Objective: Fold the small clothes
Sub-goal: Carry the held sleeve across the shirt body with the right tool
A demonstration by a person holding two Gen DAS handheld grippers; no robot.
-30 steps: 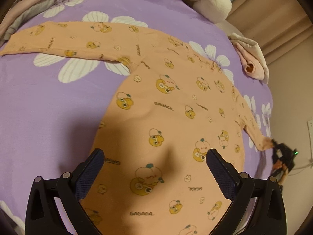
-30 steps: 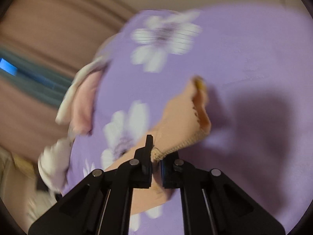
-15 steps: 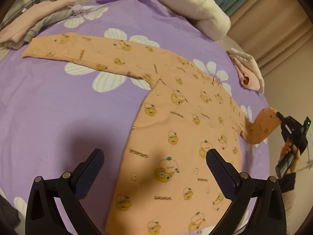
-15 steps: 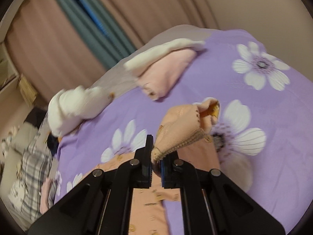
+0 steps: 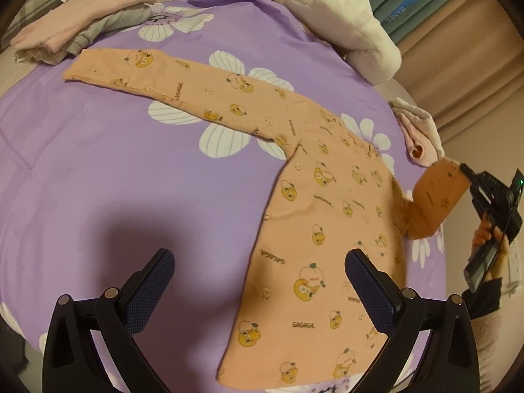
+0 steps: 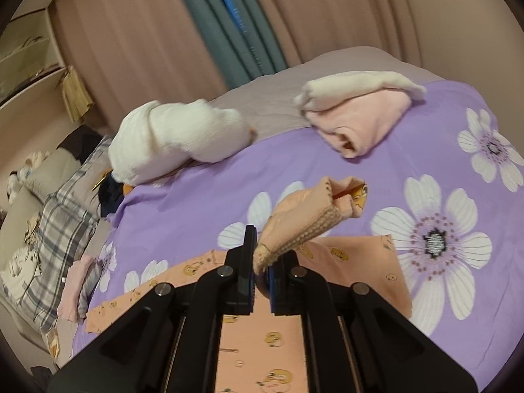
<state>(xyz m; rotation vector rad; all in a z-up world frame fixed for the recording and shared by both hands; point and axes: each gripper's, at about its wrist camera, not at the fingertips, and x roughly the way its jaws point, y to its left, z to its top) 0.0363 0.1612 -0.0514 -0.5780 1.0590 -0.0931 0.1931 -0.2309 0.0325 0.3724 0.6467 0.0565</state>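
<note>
Peach long-sleeve top point(image 5: 321, 216) with yellow cartoon print lies flat on the purple flowered bedspread point(image 5: 98, 177), body running from centre down to 6 o'clock in the left wrist view. One sleeve point(image 5: 170, 78) stretches flat out toward 10 o'clock, cuff end near a pile of folded pink and grey clothes point(image 5: 82, 29) at 11 o'clock. Other sleeve point(image 5: 435, 196) is lifted off the bed at 3 o'clock, cuff pinched by the right gripper point(image 5: 466, 172), which a hand point(image 5: 491, 239) holds from below.

Right wrist view: right gripper point(image 6: 261, 271) fingers together, clamped on the ribbed sleeve cuff point(image 6: 294, 229); sleeve fabric bunches up toward 1 o'clock above the pads. Rest of the top point(image 6: 262, 327) lies under the gripper at 6 o'clock.

Left gripper point(image 5: 258, 281) hangs over the lower body of the top, fingers wide apart, nothing between them; left pad over bare bedspread, right pad over the top's fabric. Touching the cloth or not: cannot tell.

Further out: folded pink and white garment point(image 6: 357, 108) at 1 o'clock in the right wrist view, white fluffy bundle point(image 6: 177, 137) at 11 o'clock, plaid pillow point(image 6: 59, 239) at 9 o'clock, beige and teal curtains point(image 6: 229, 23) at 12 o'clock.
</note>
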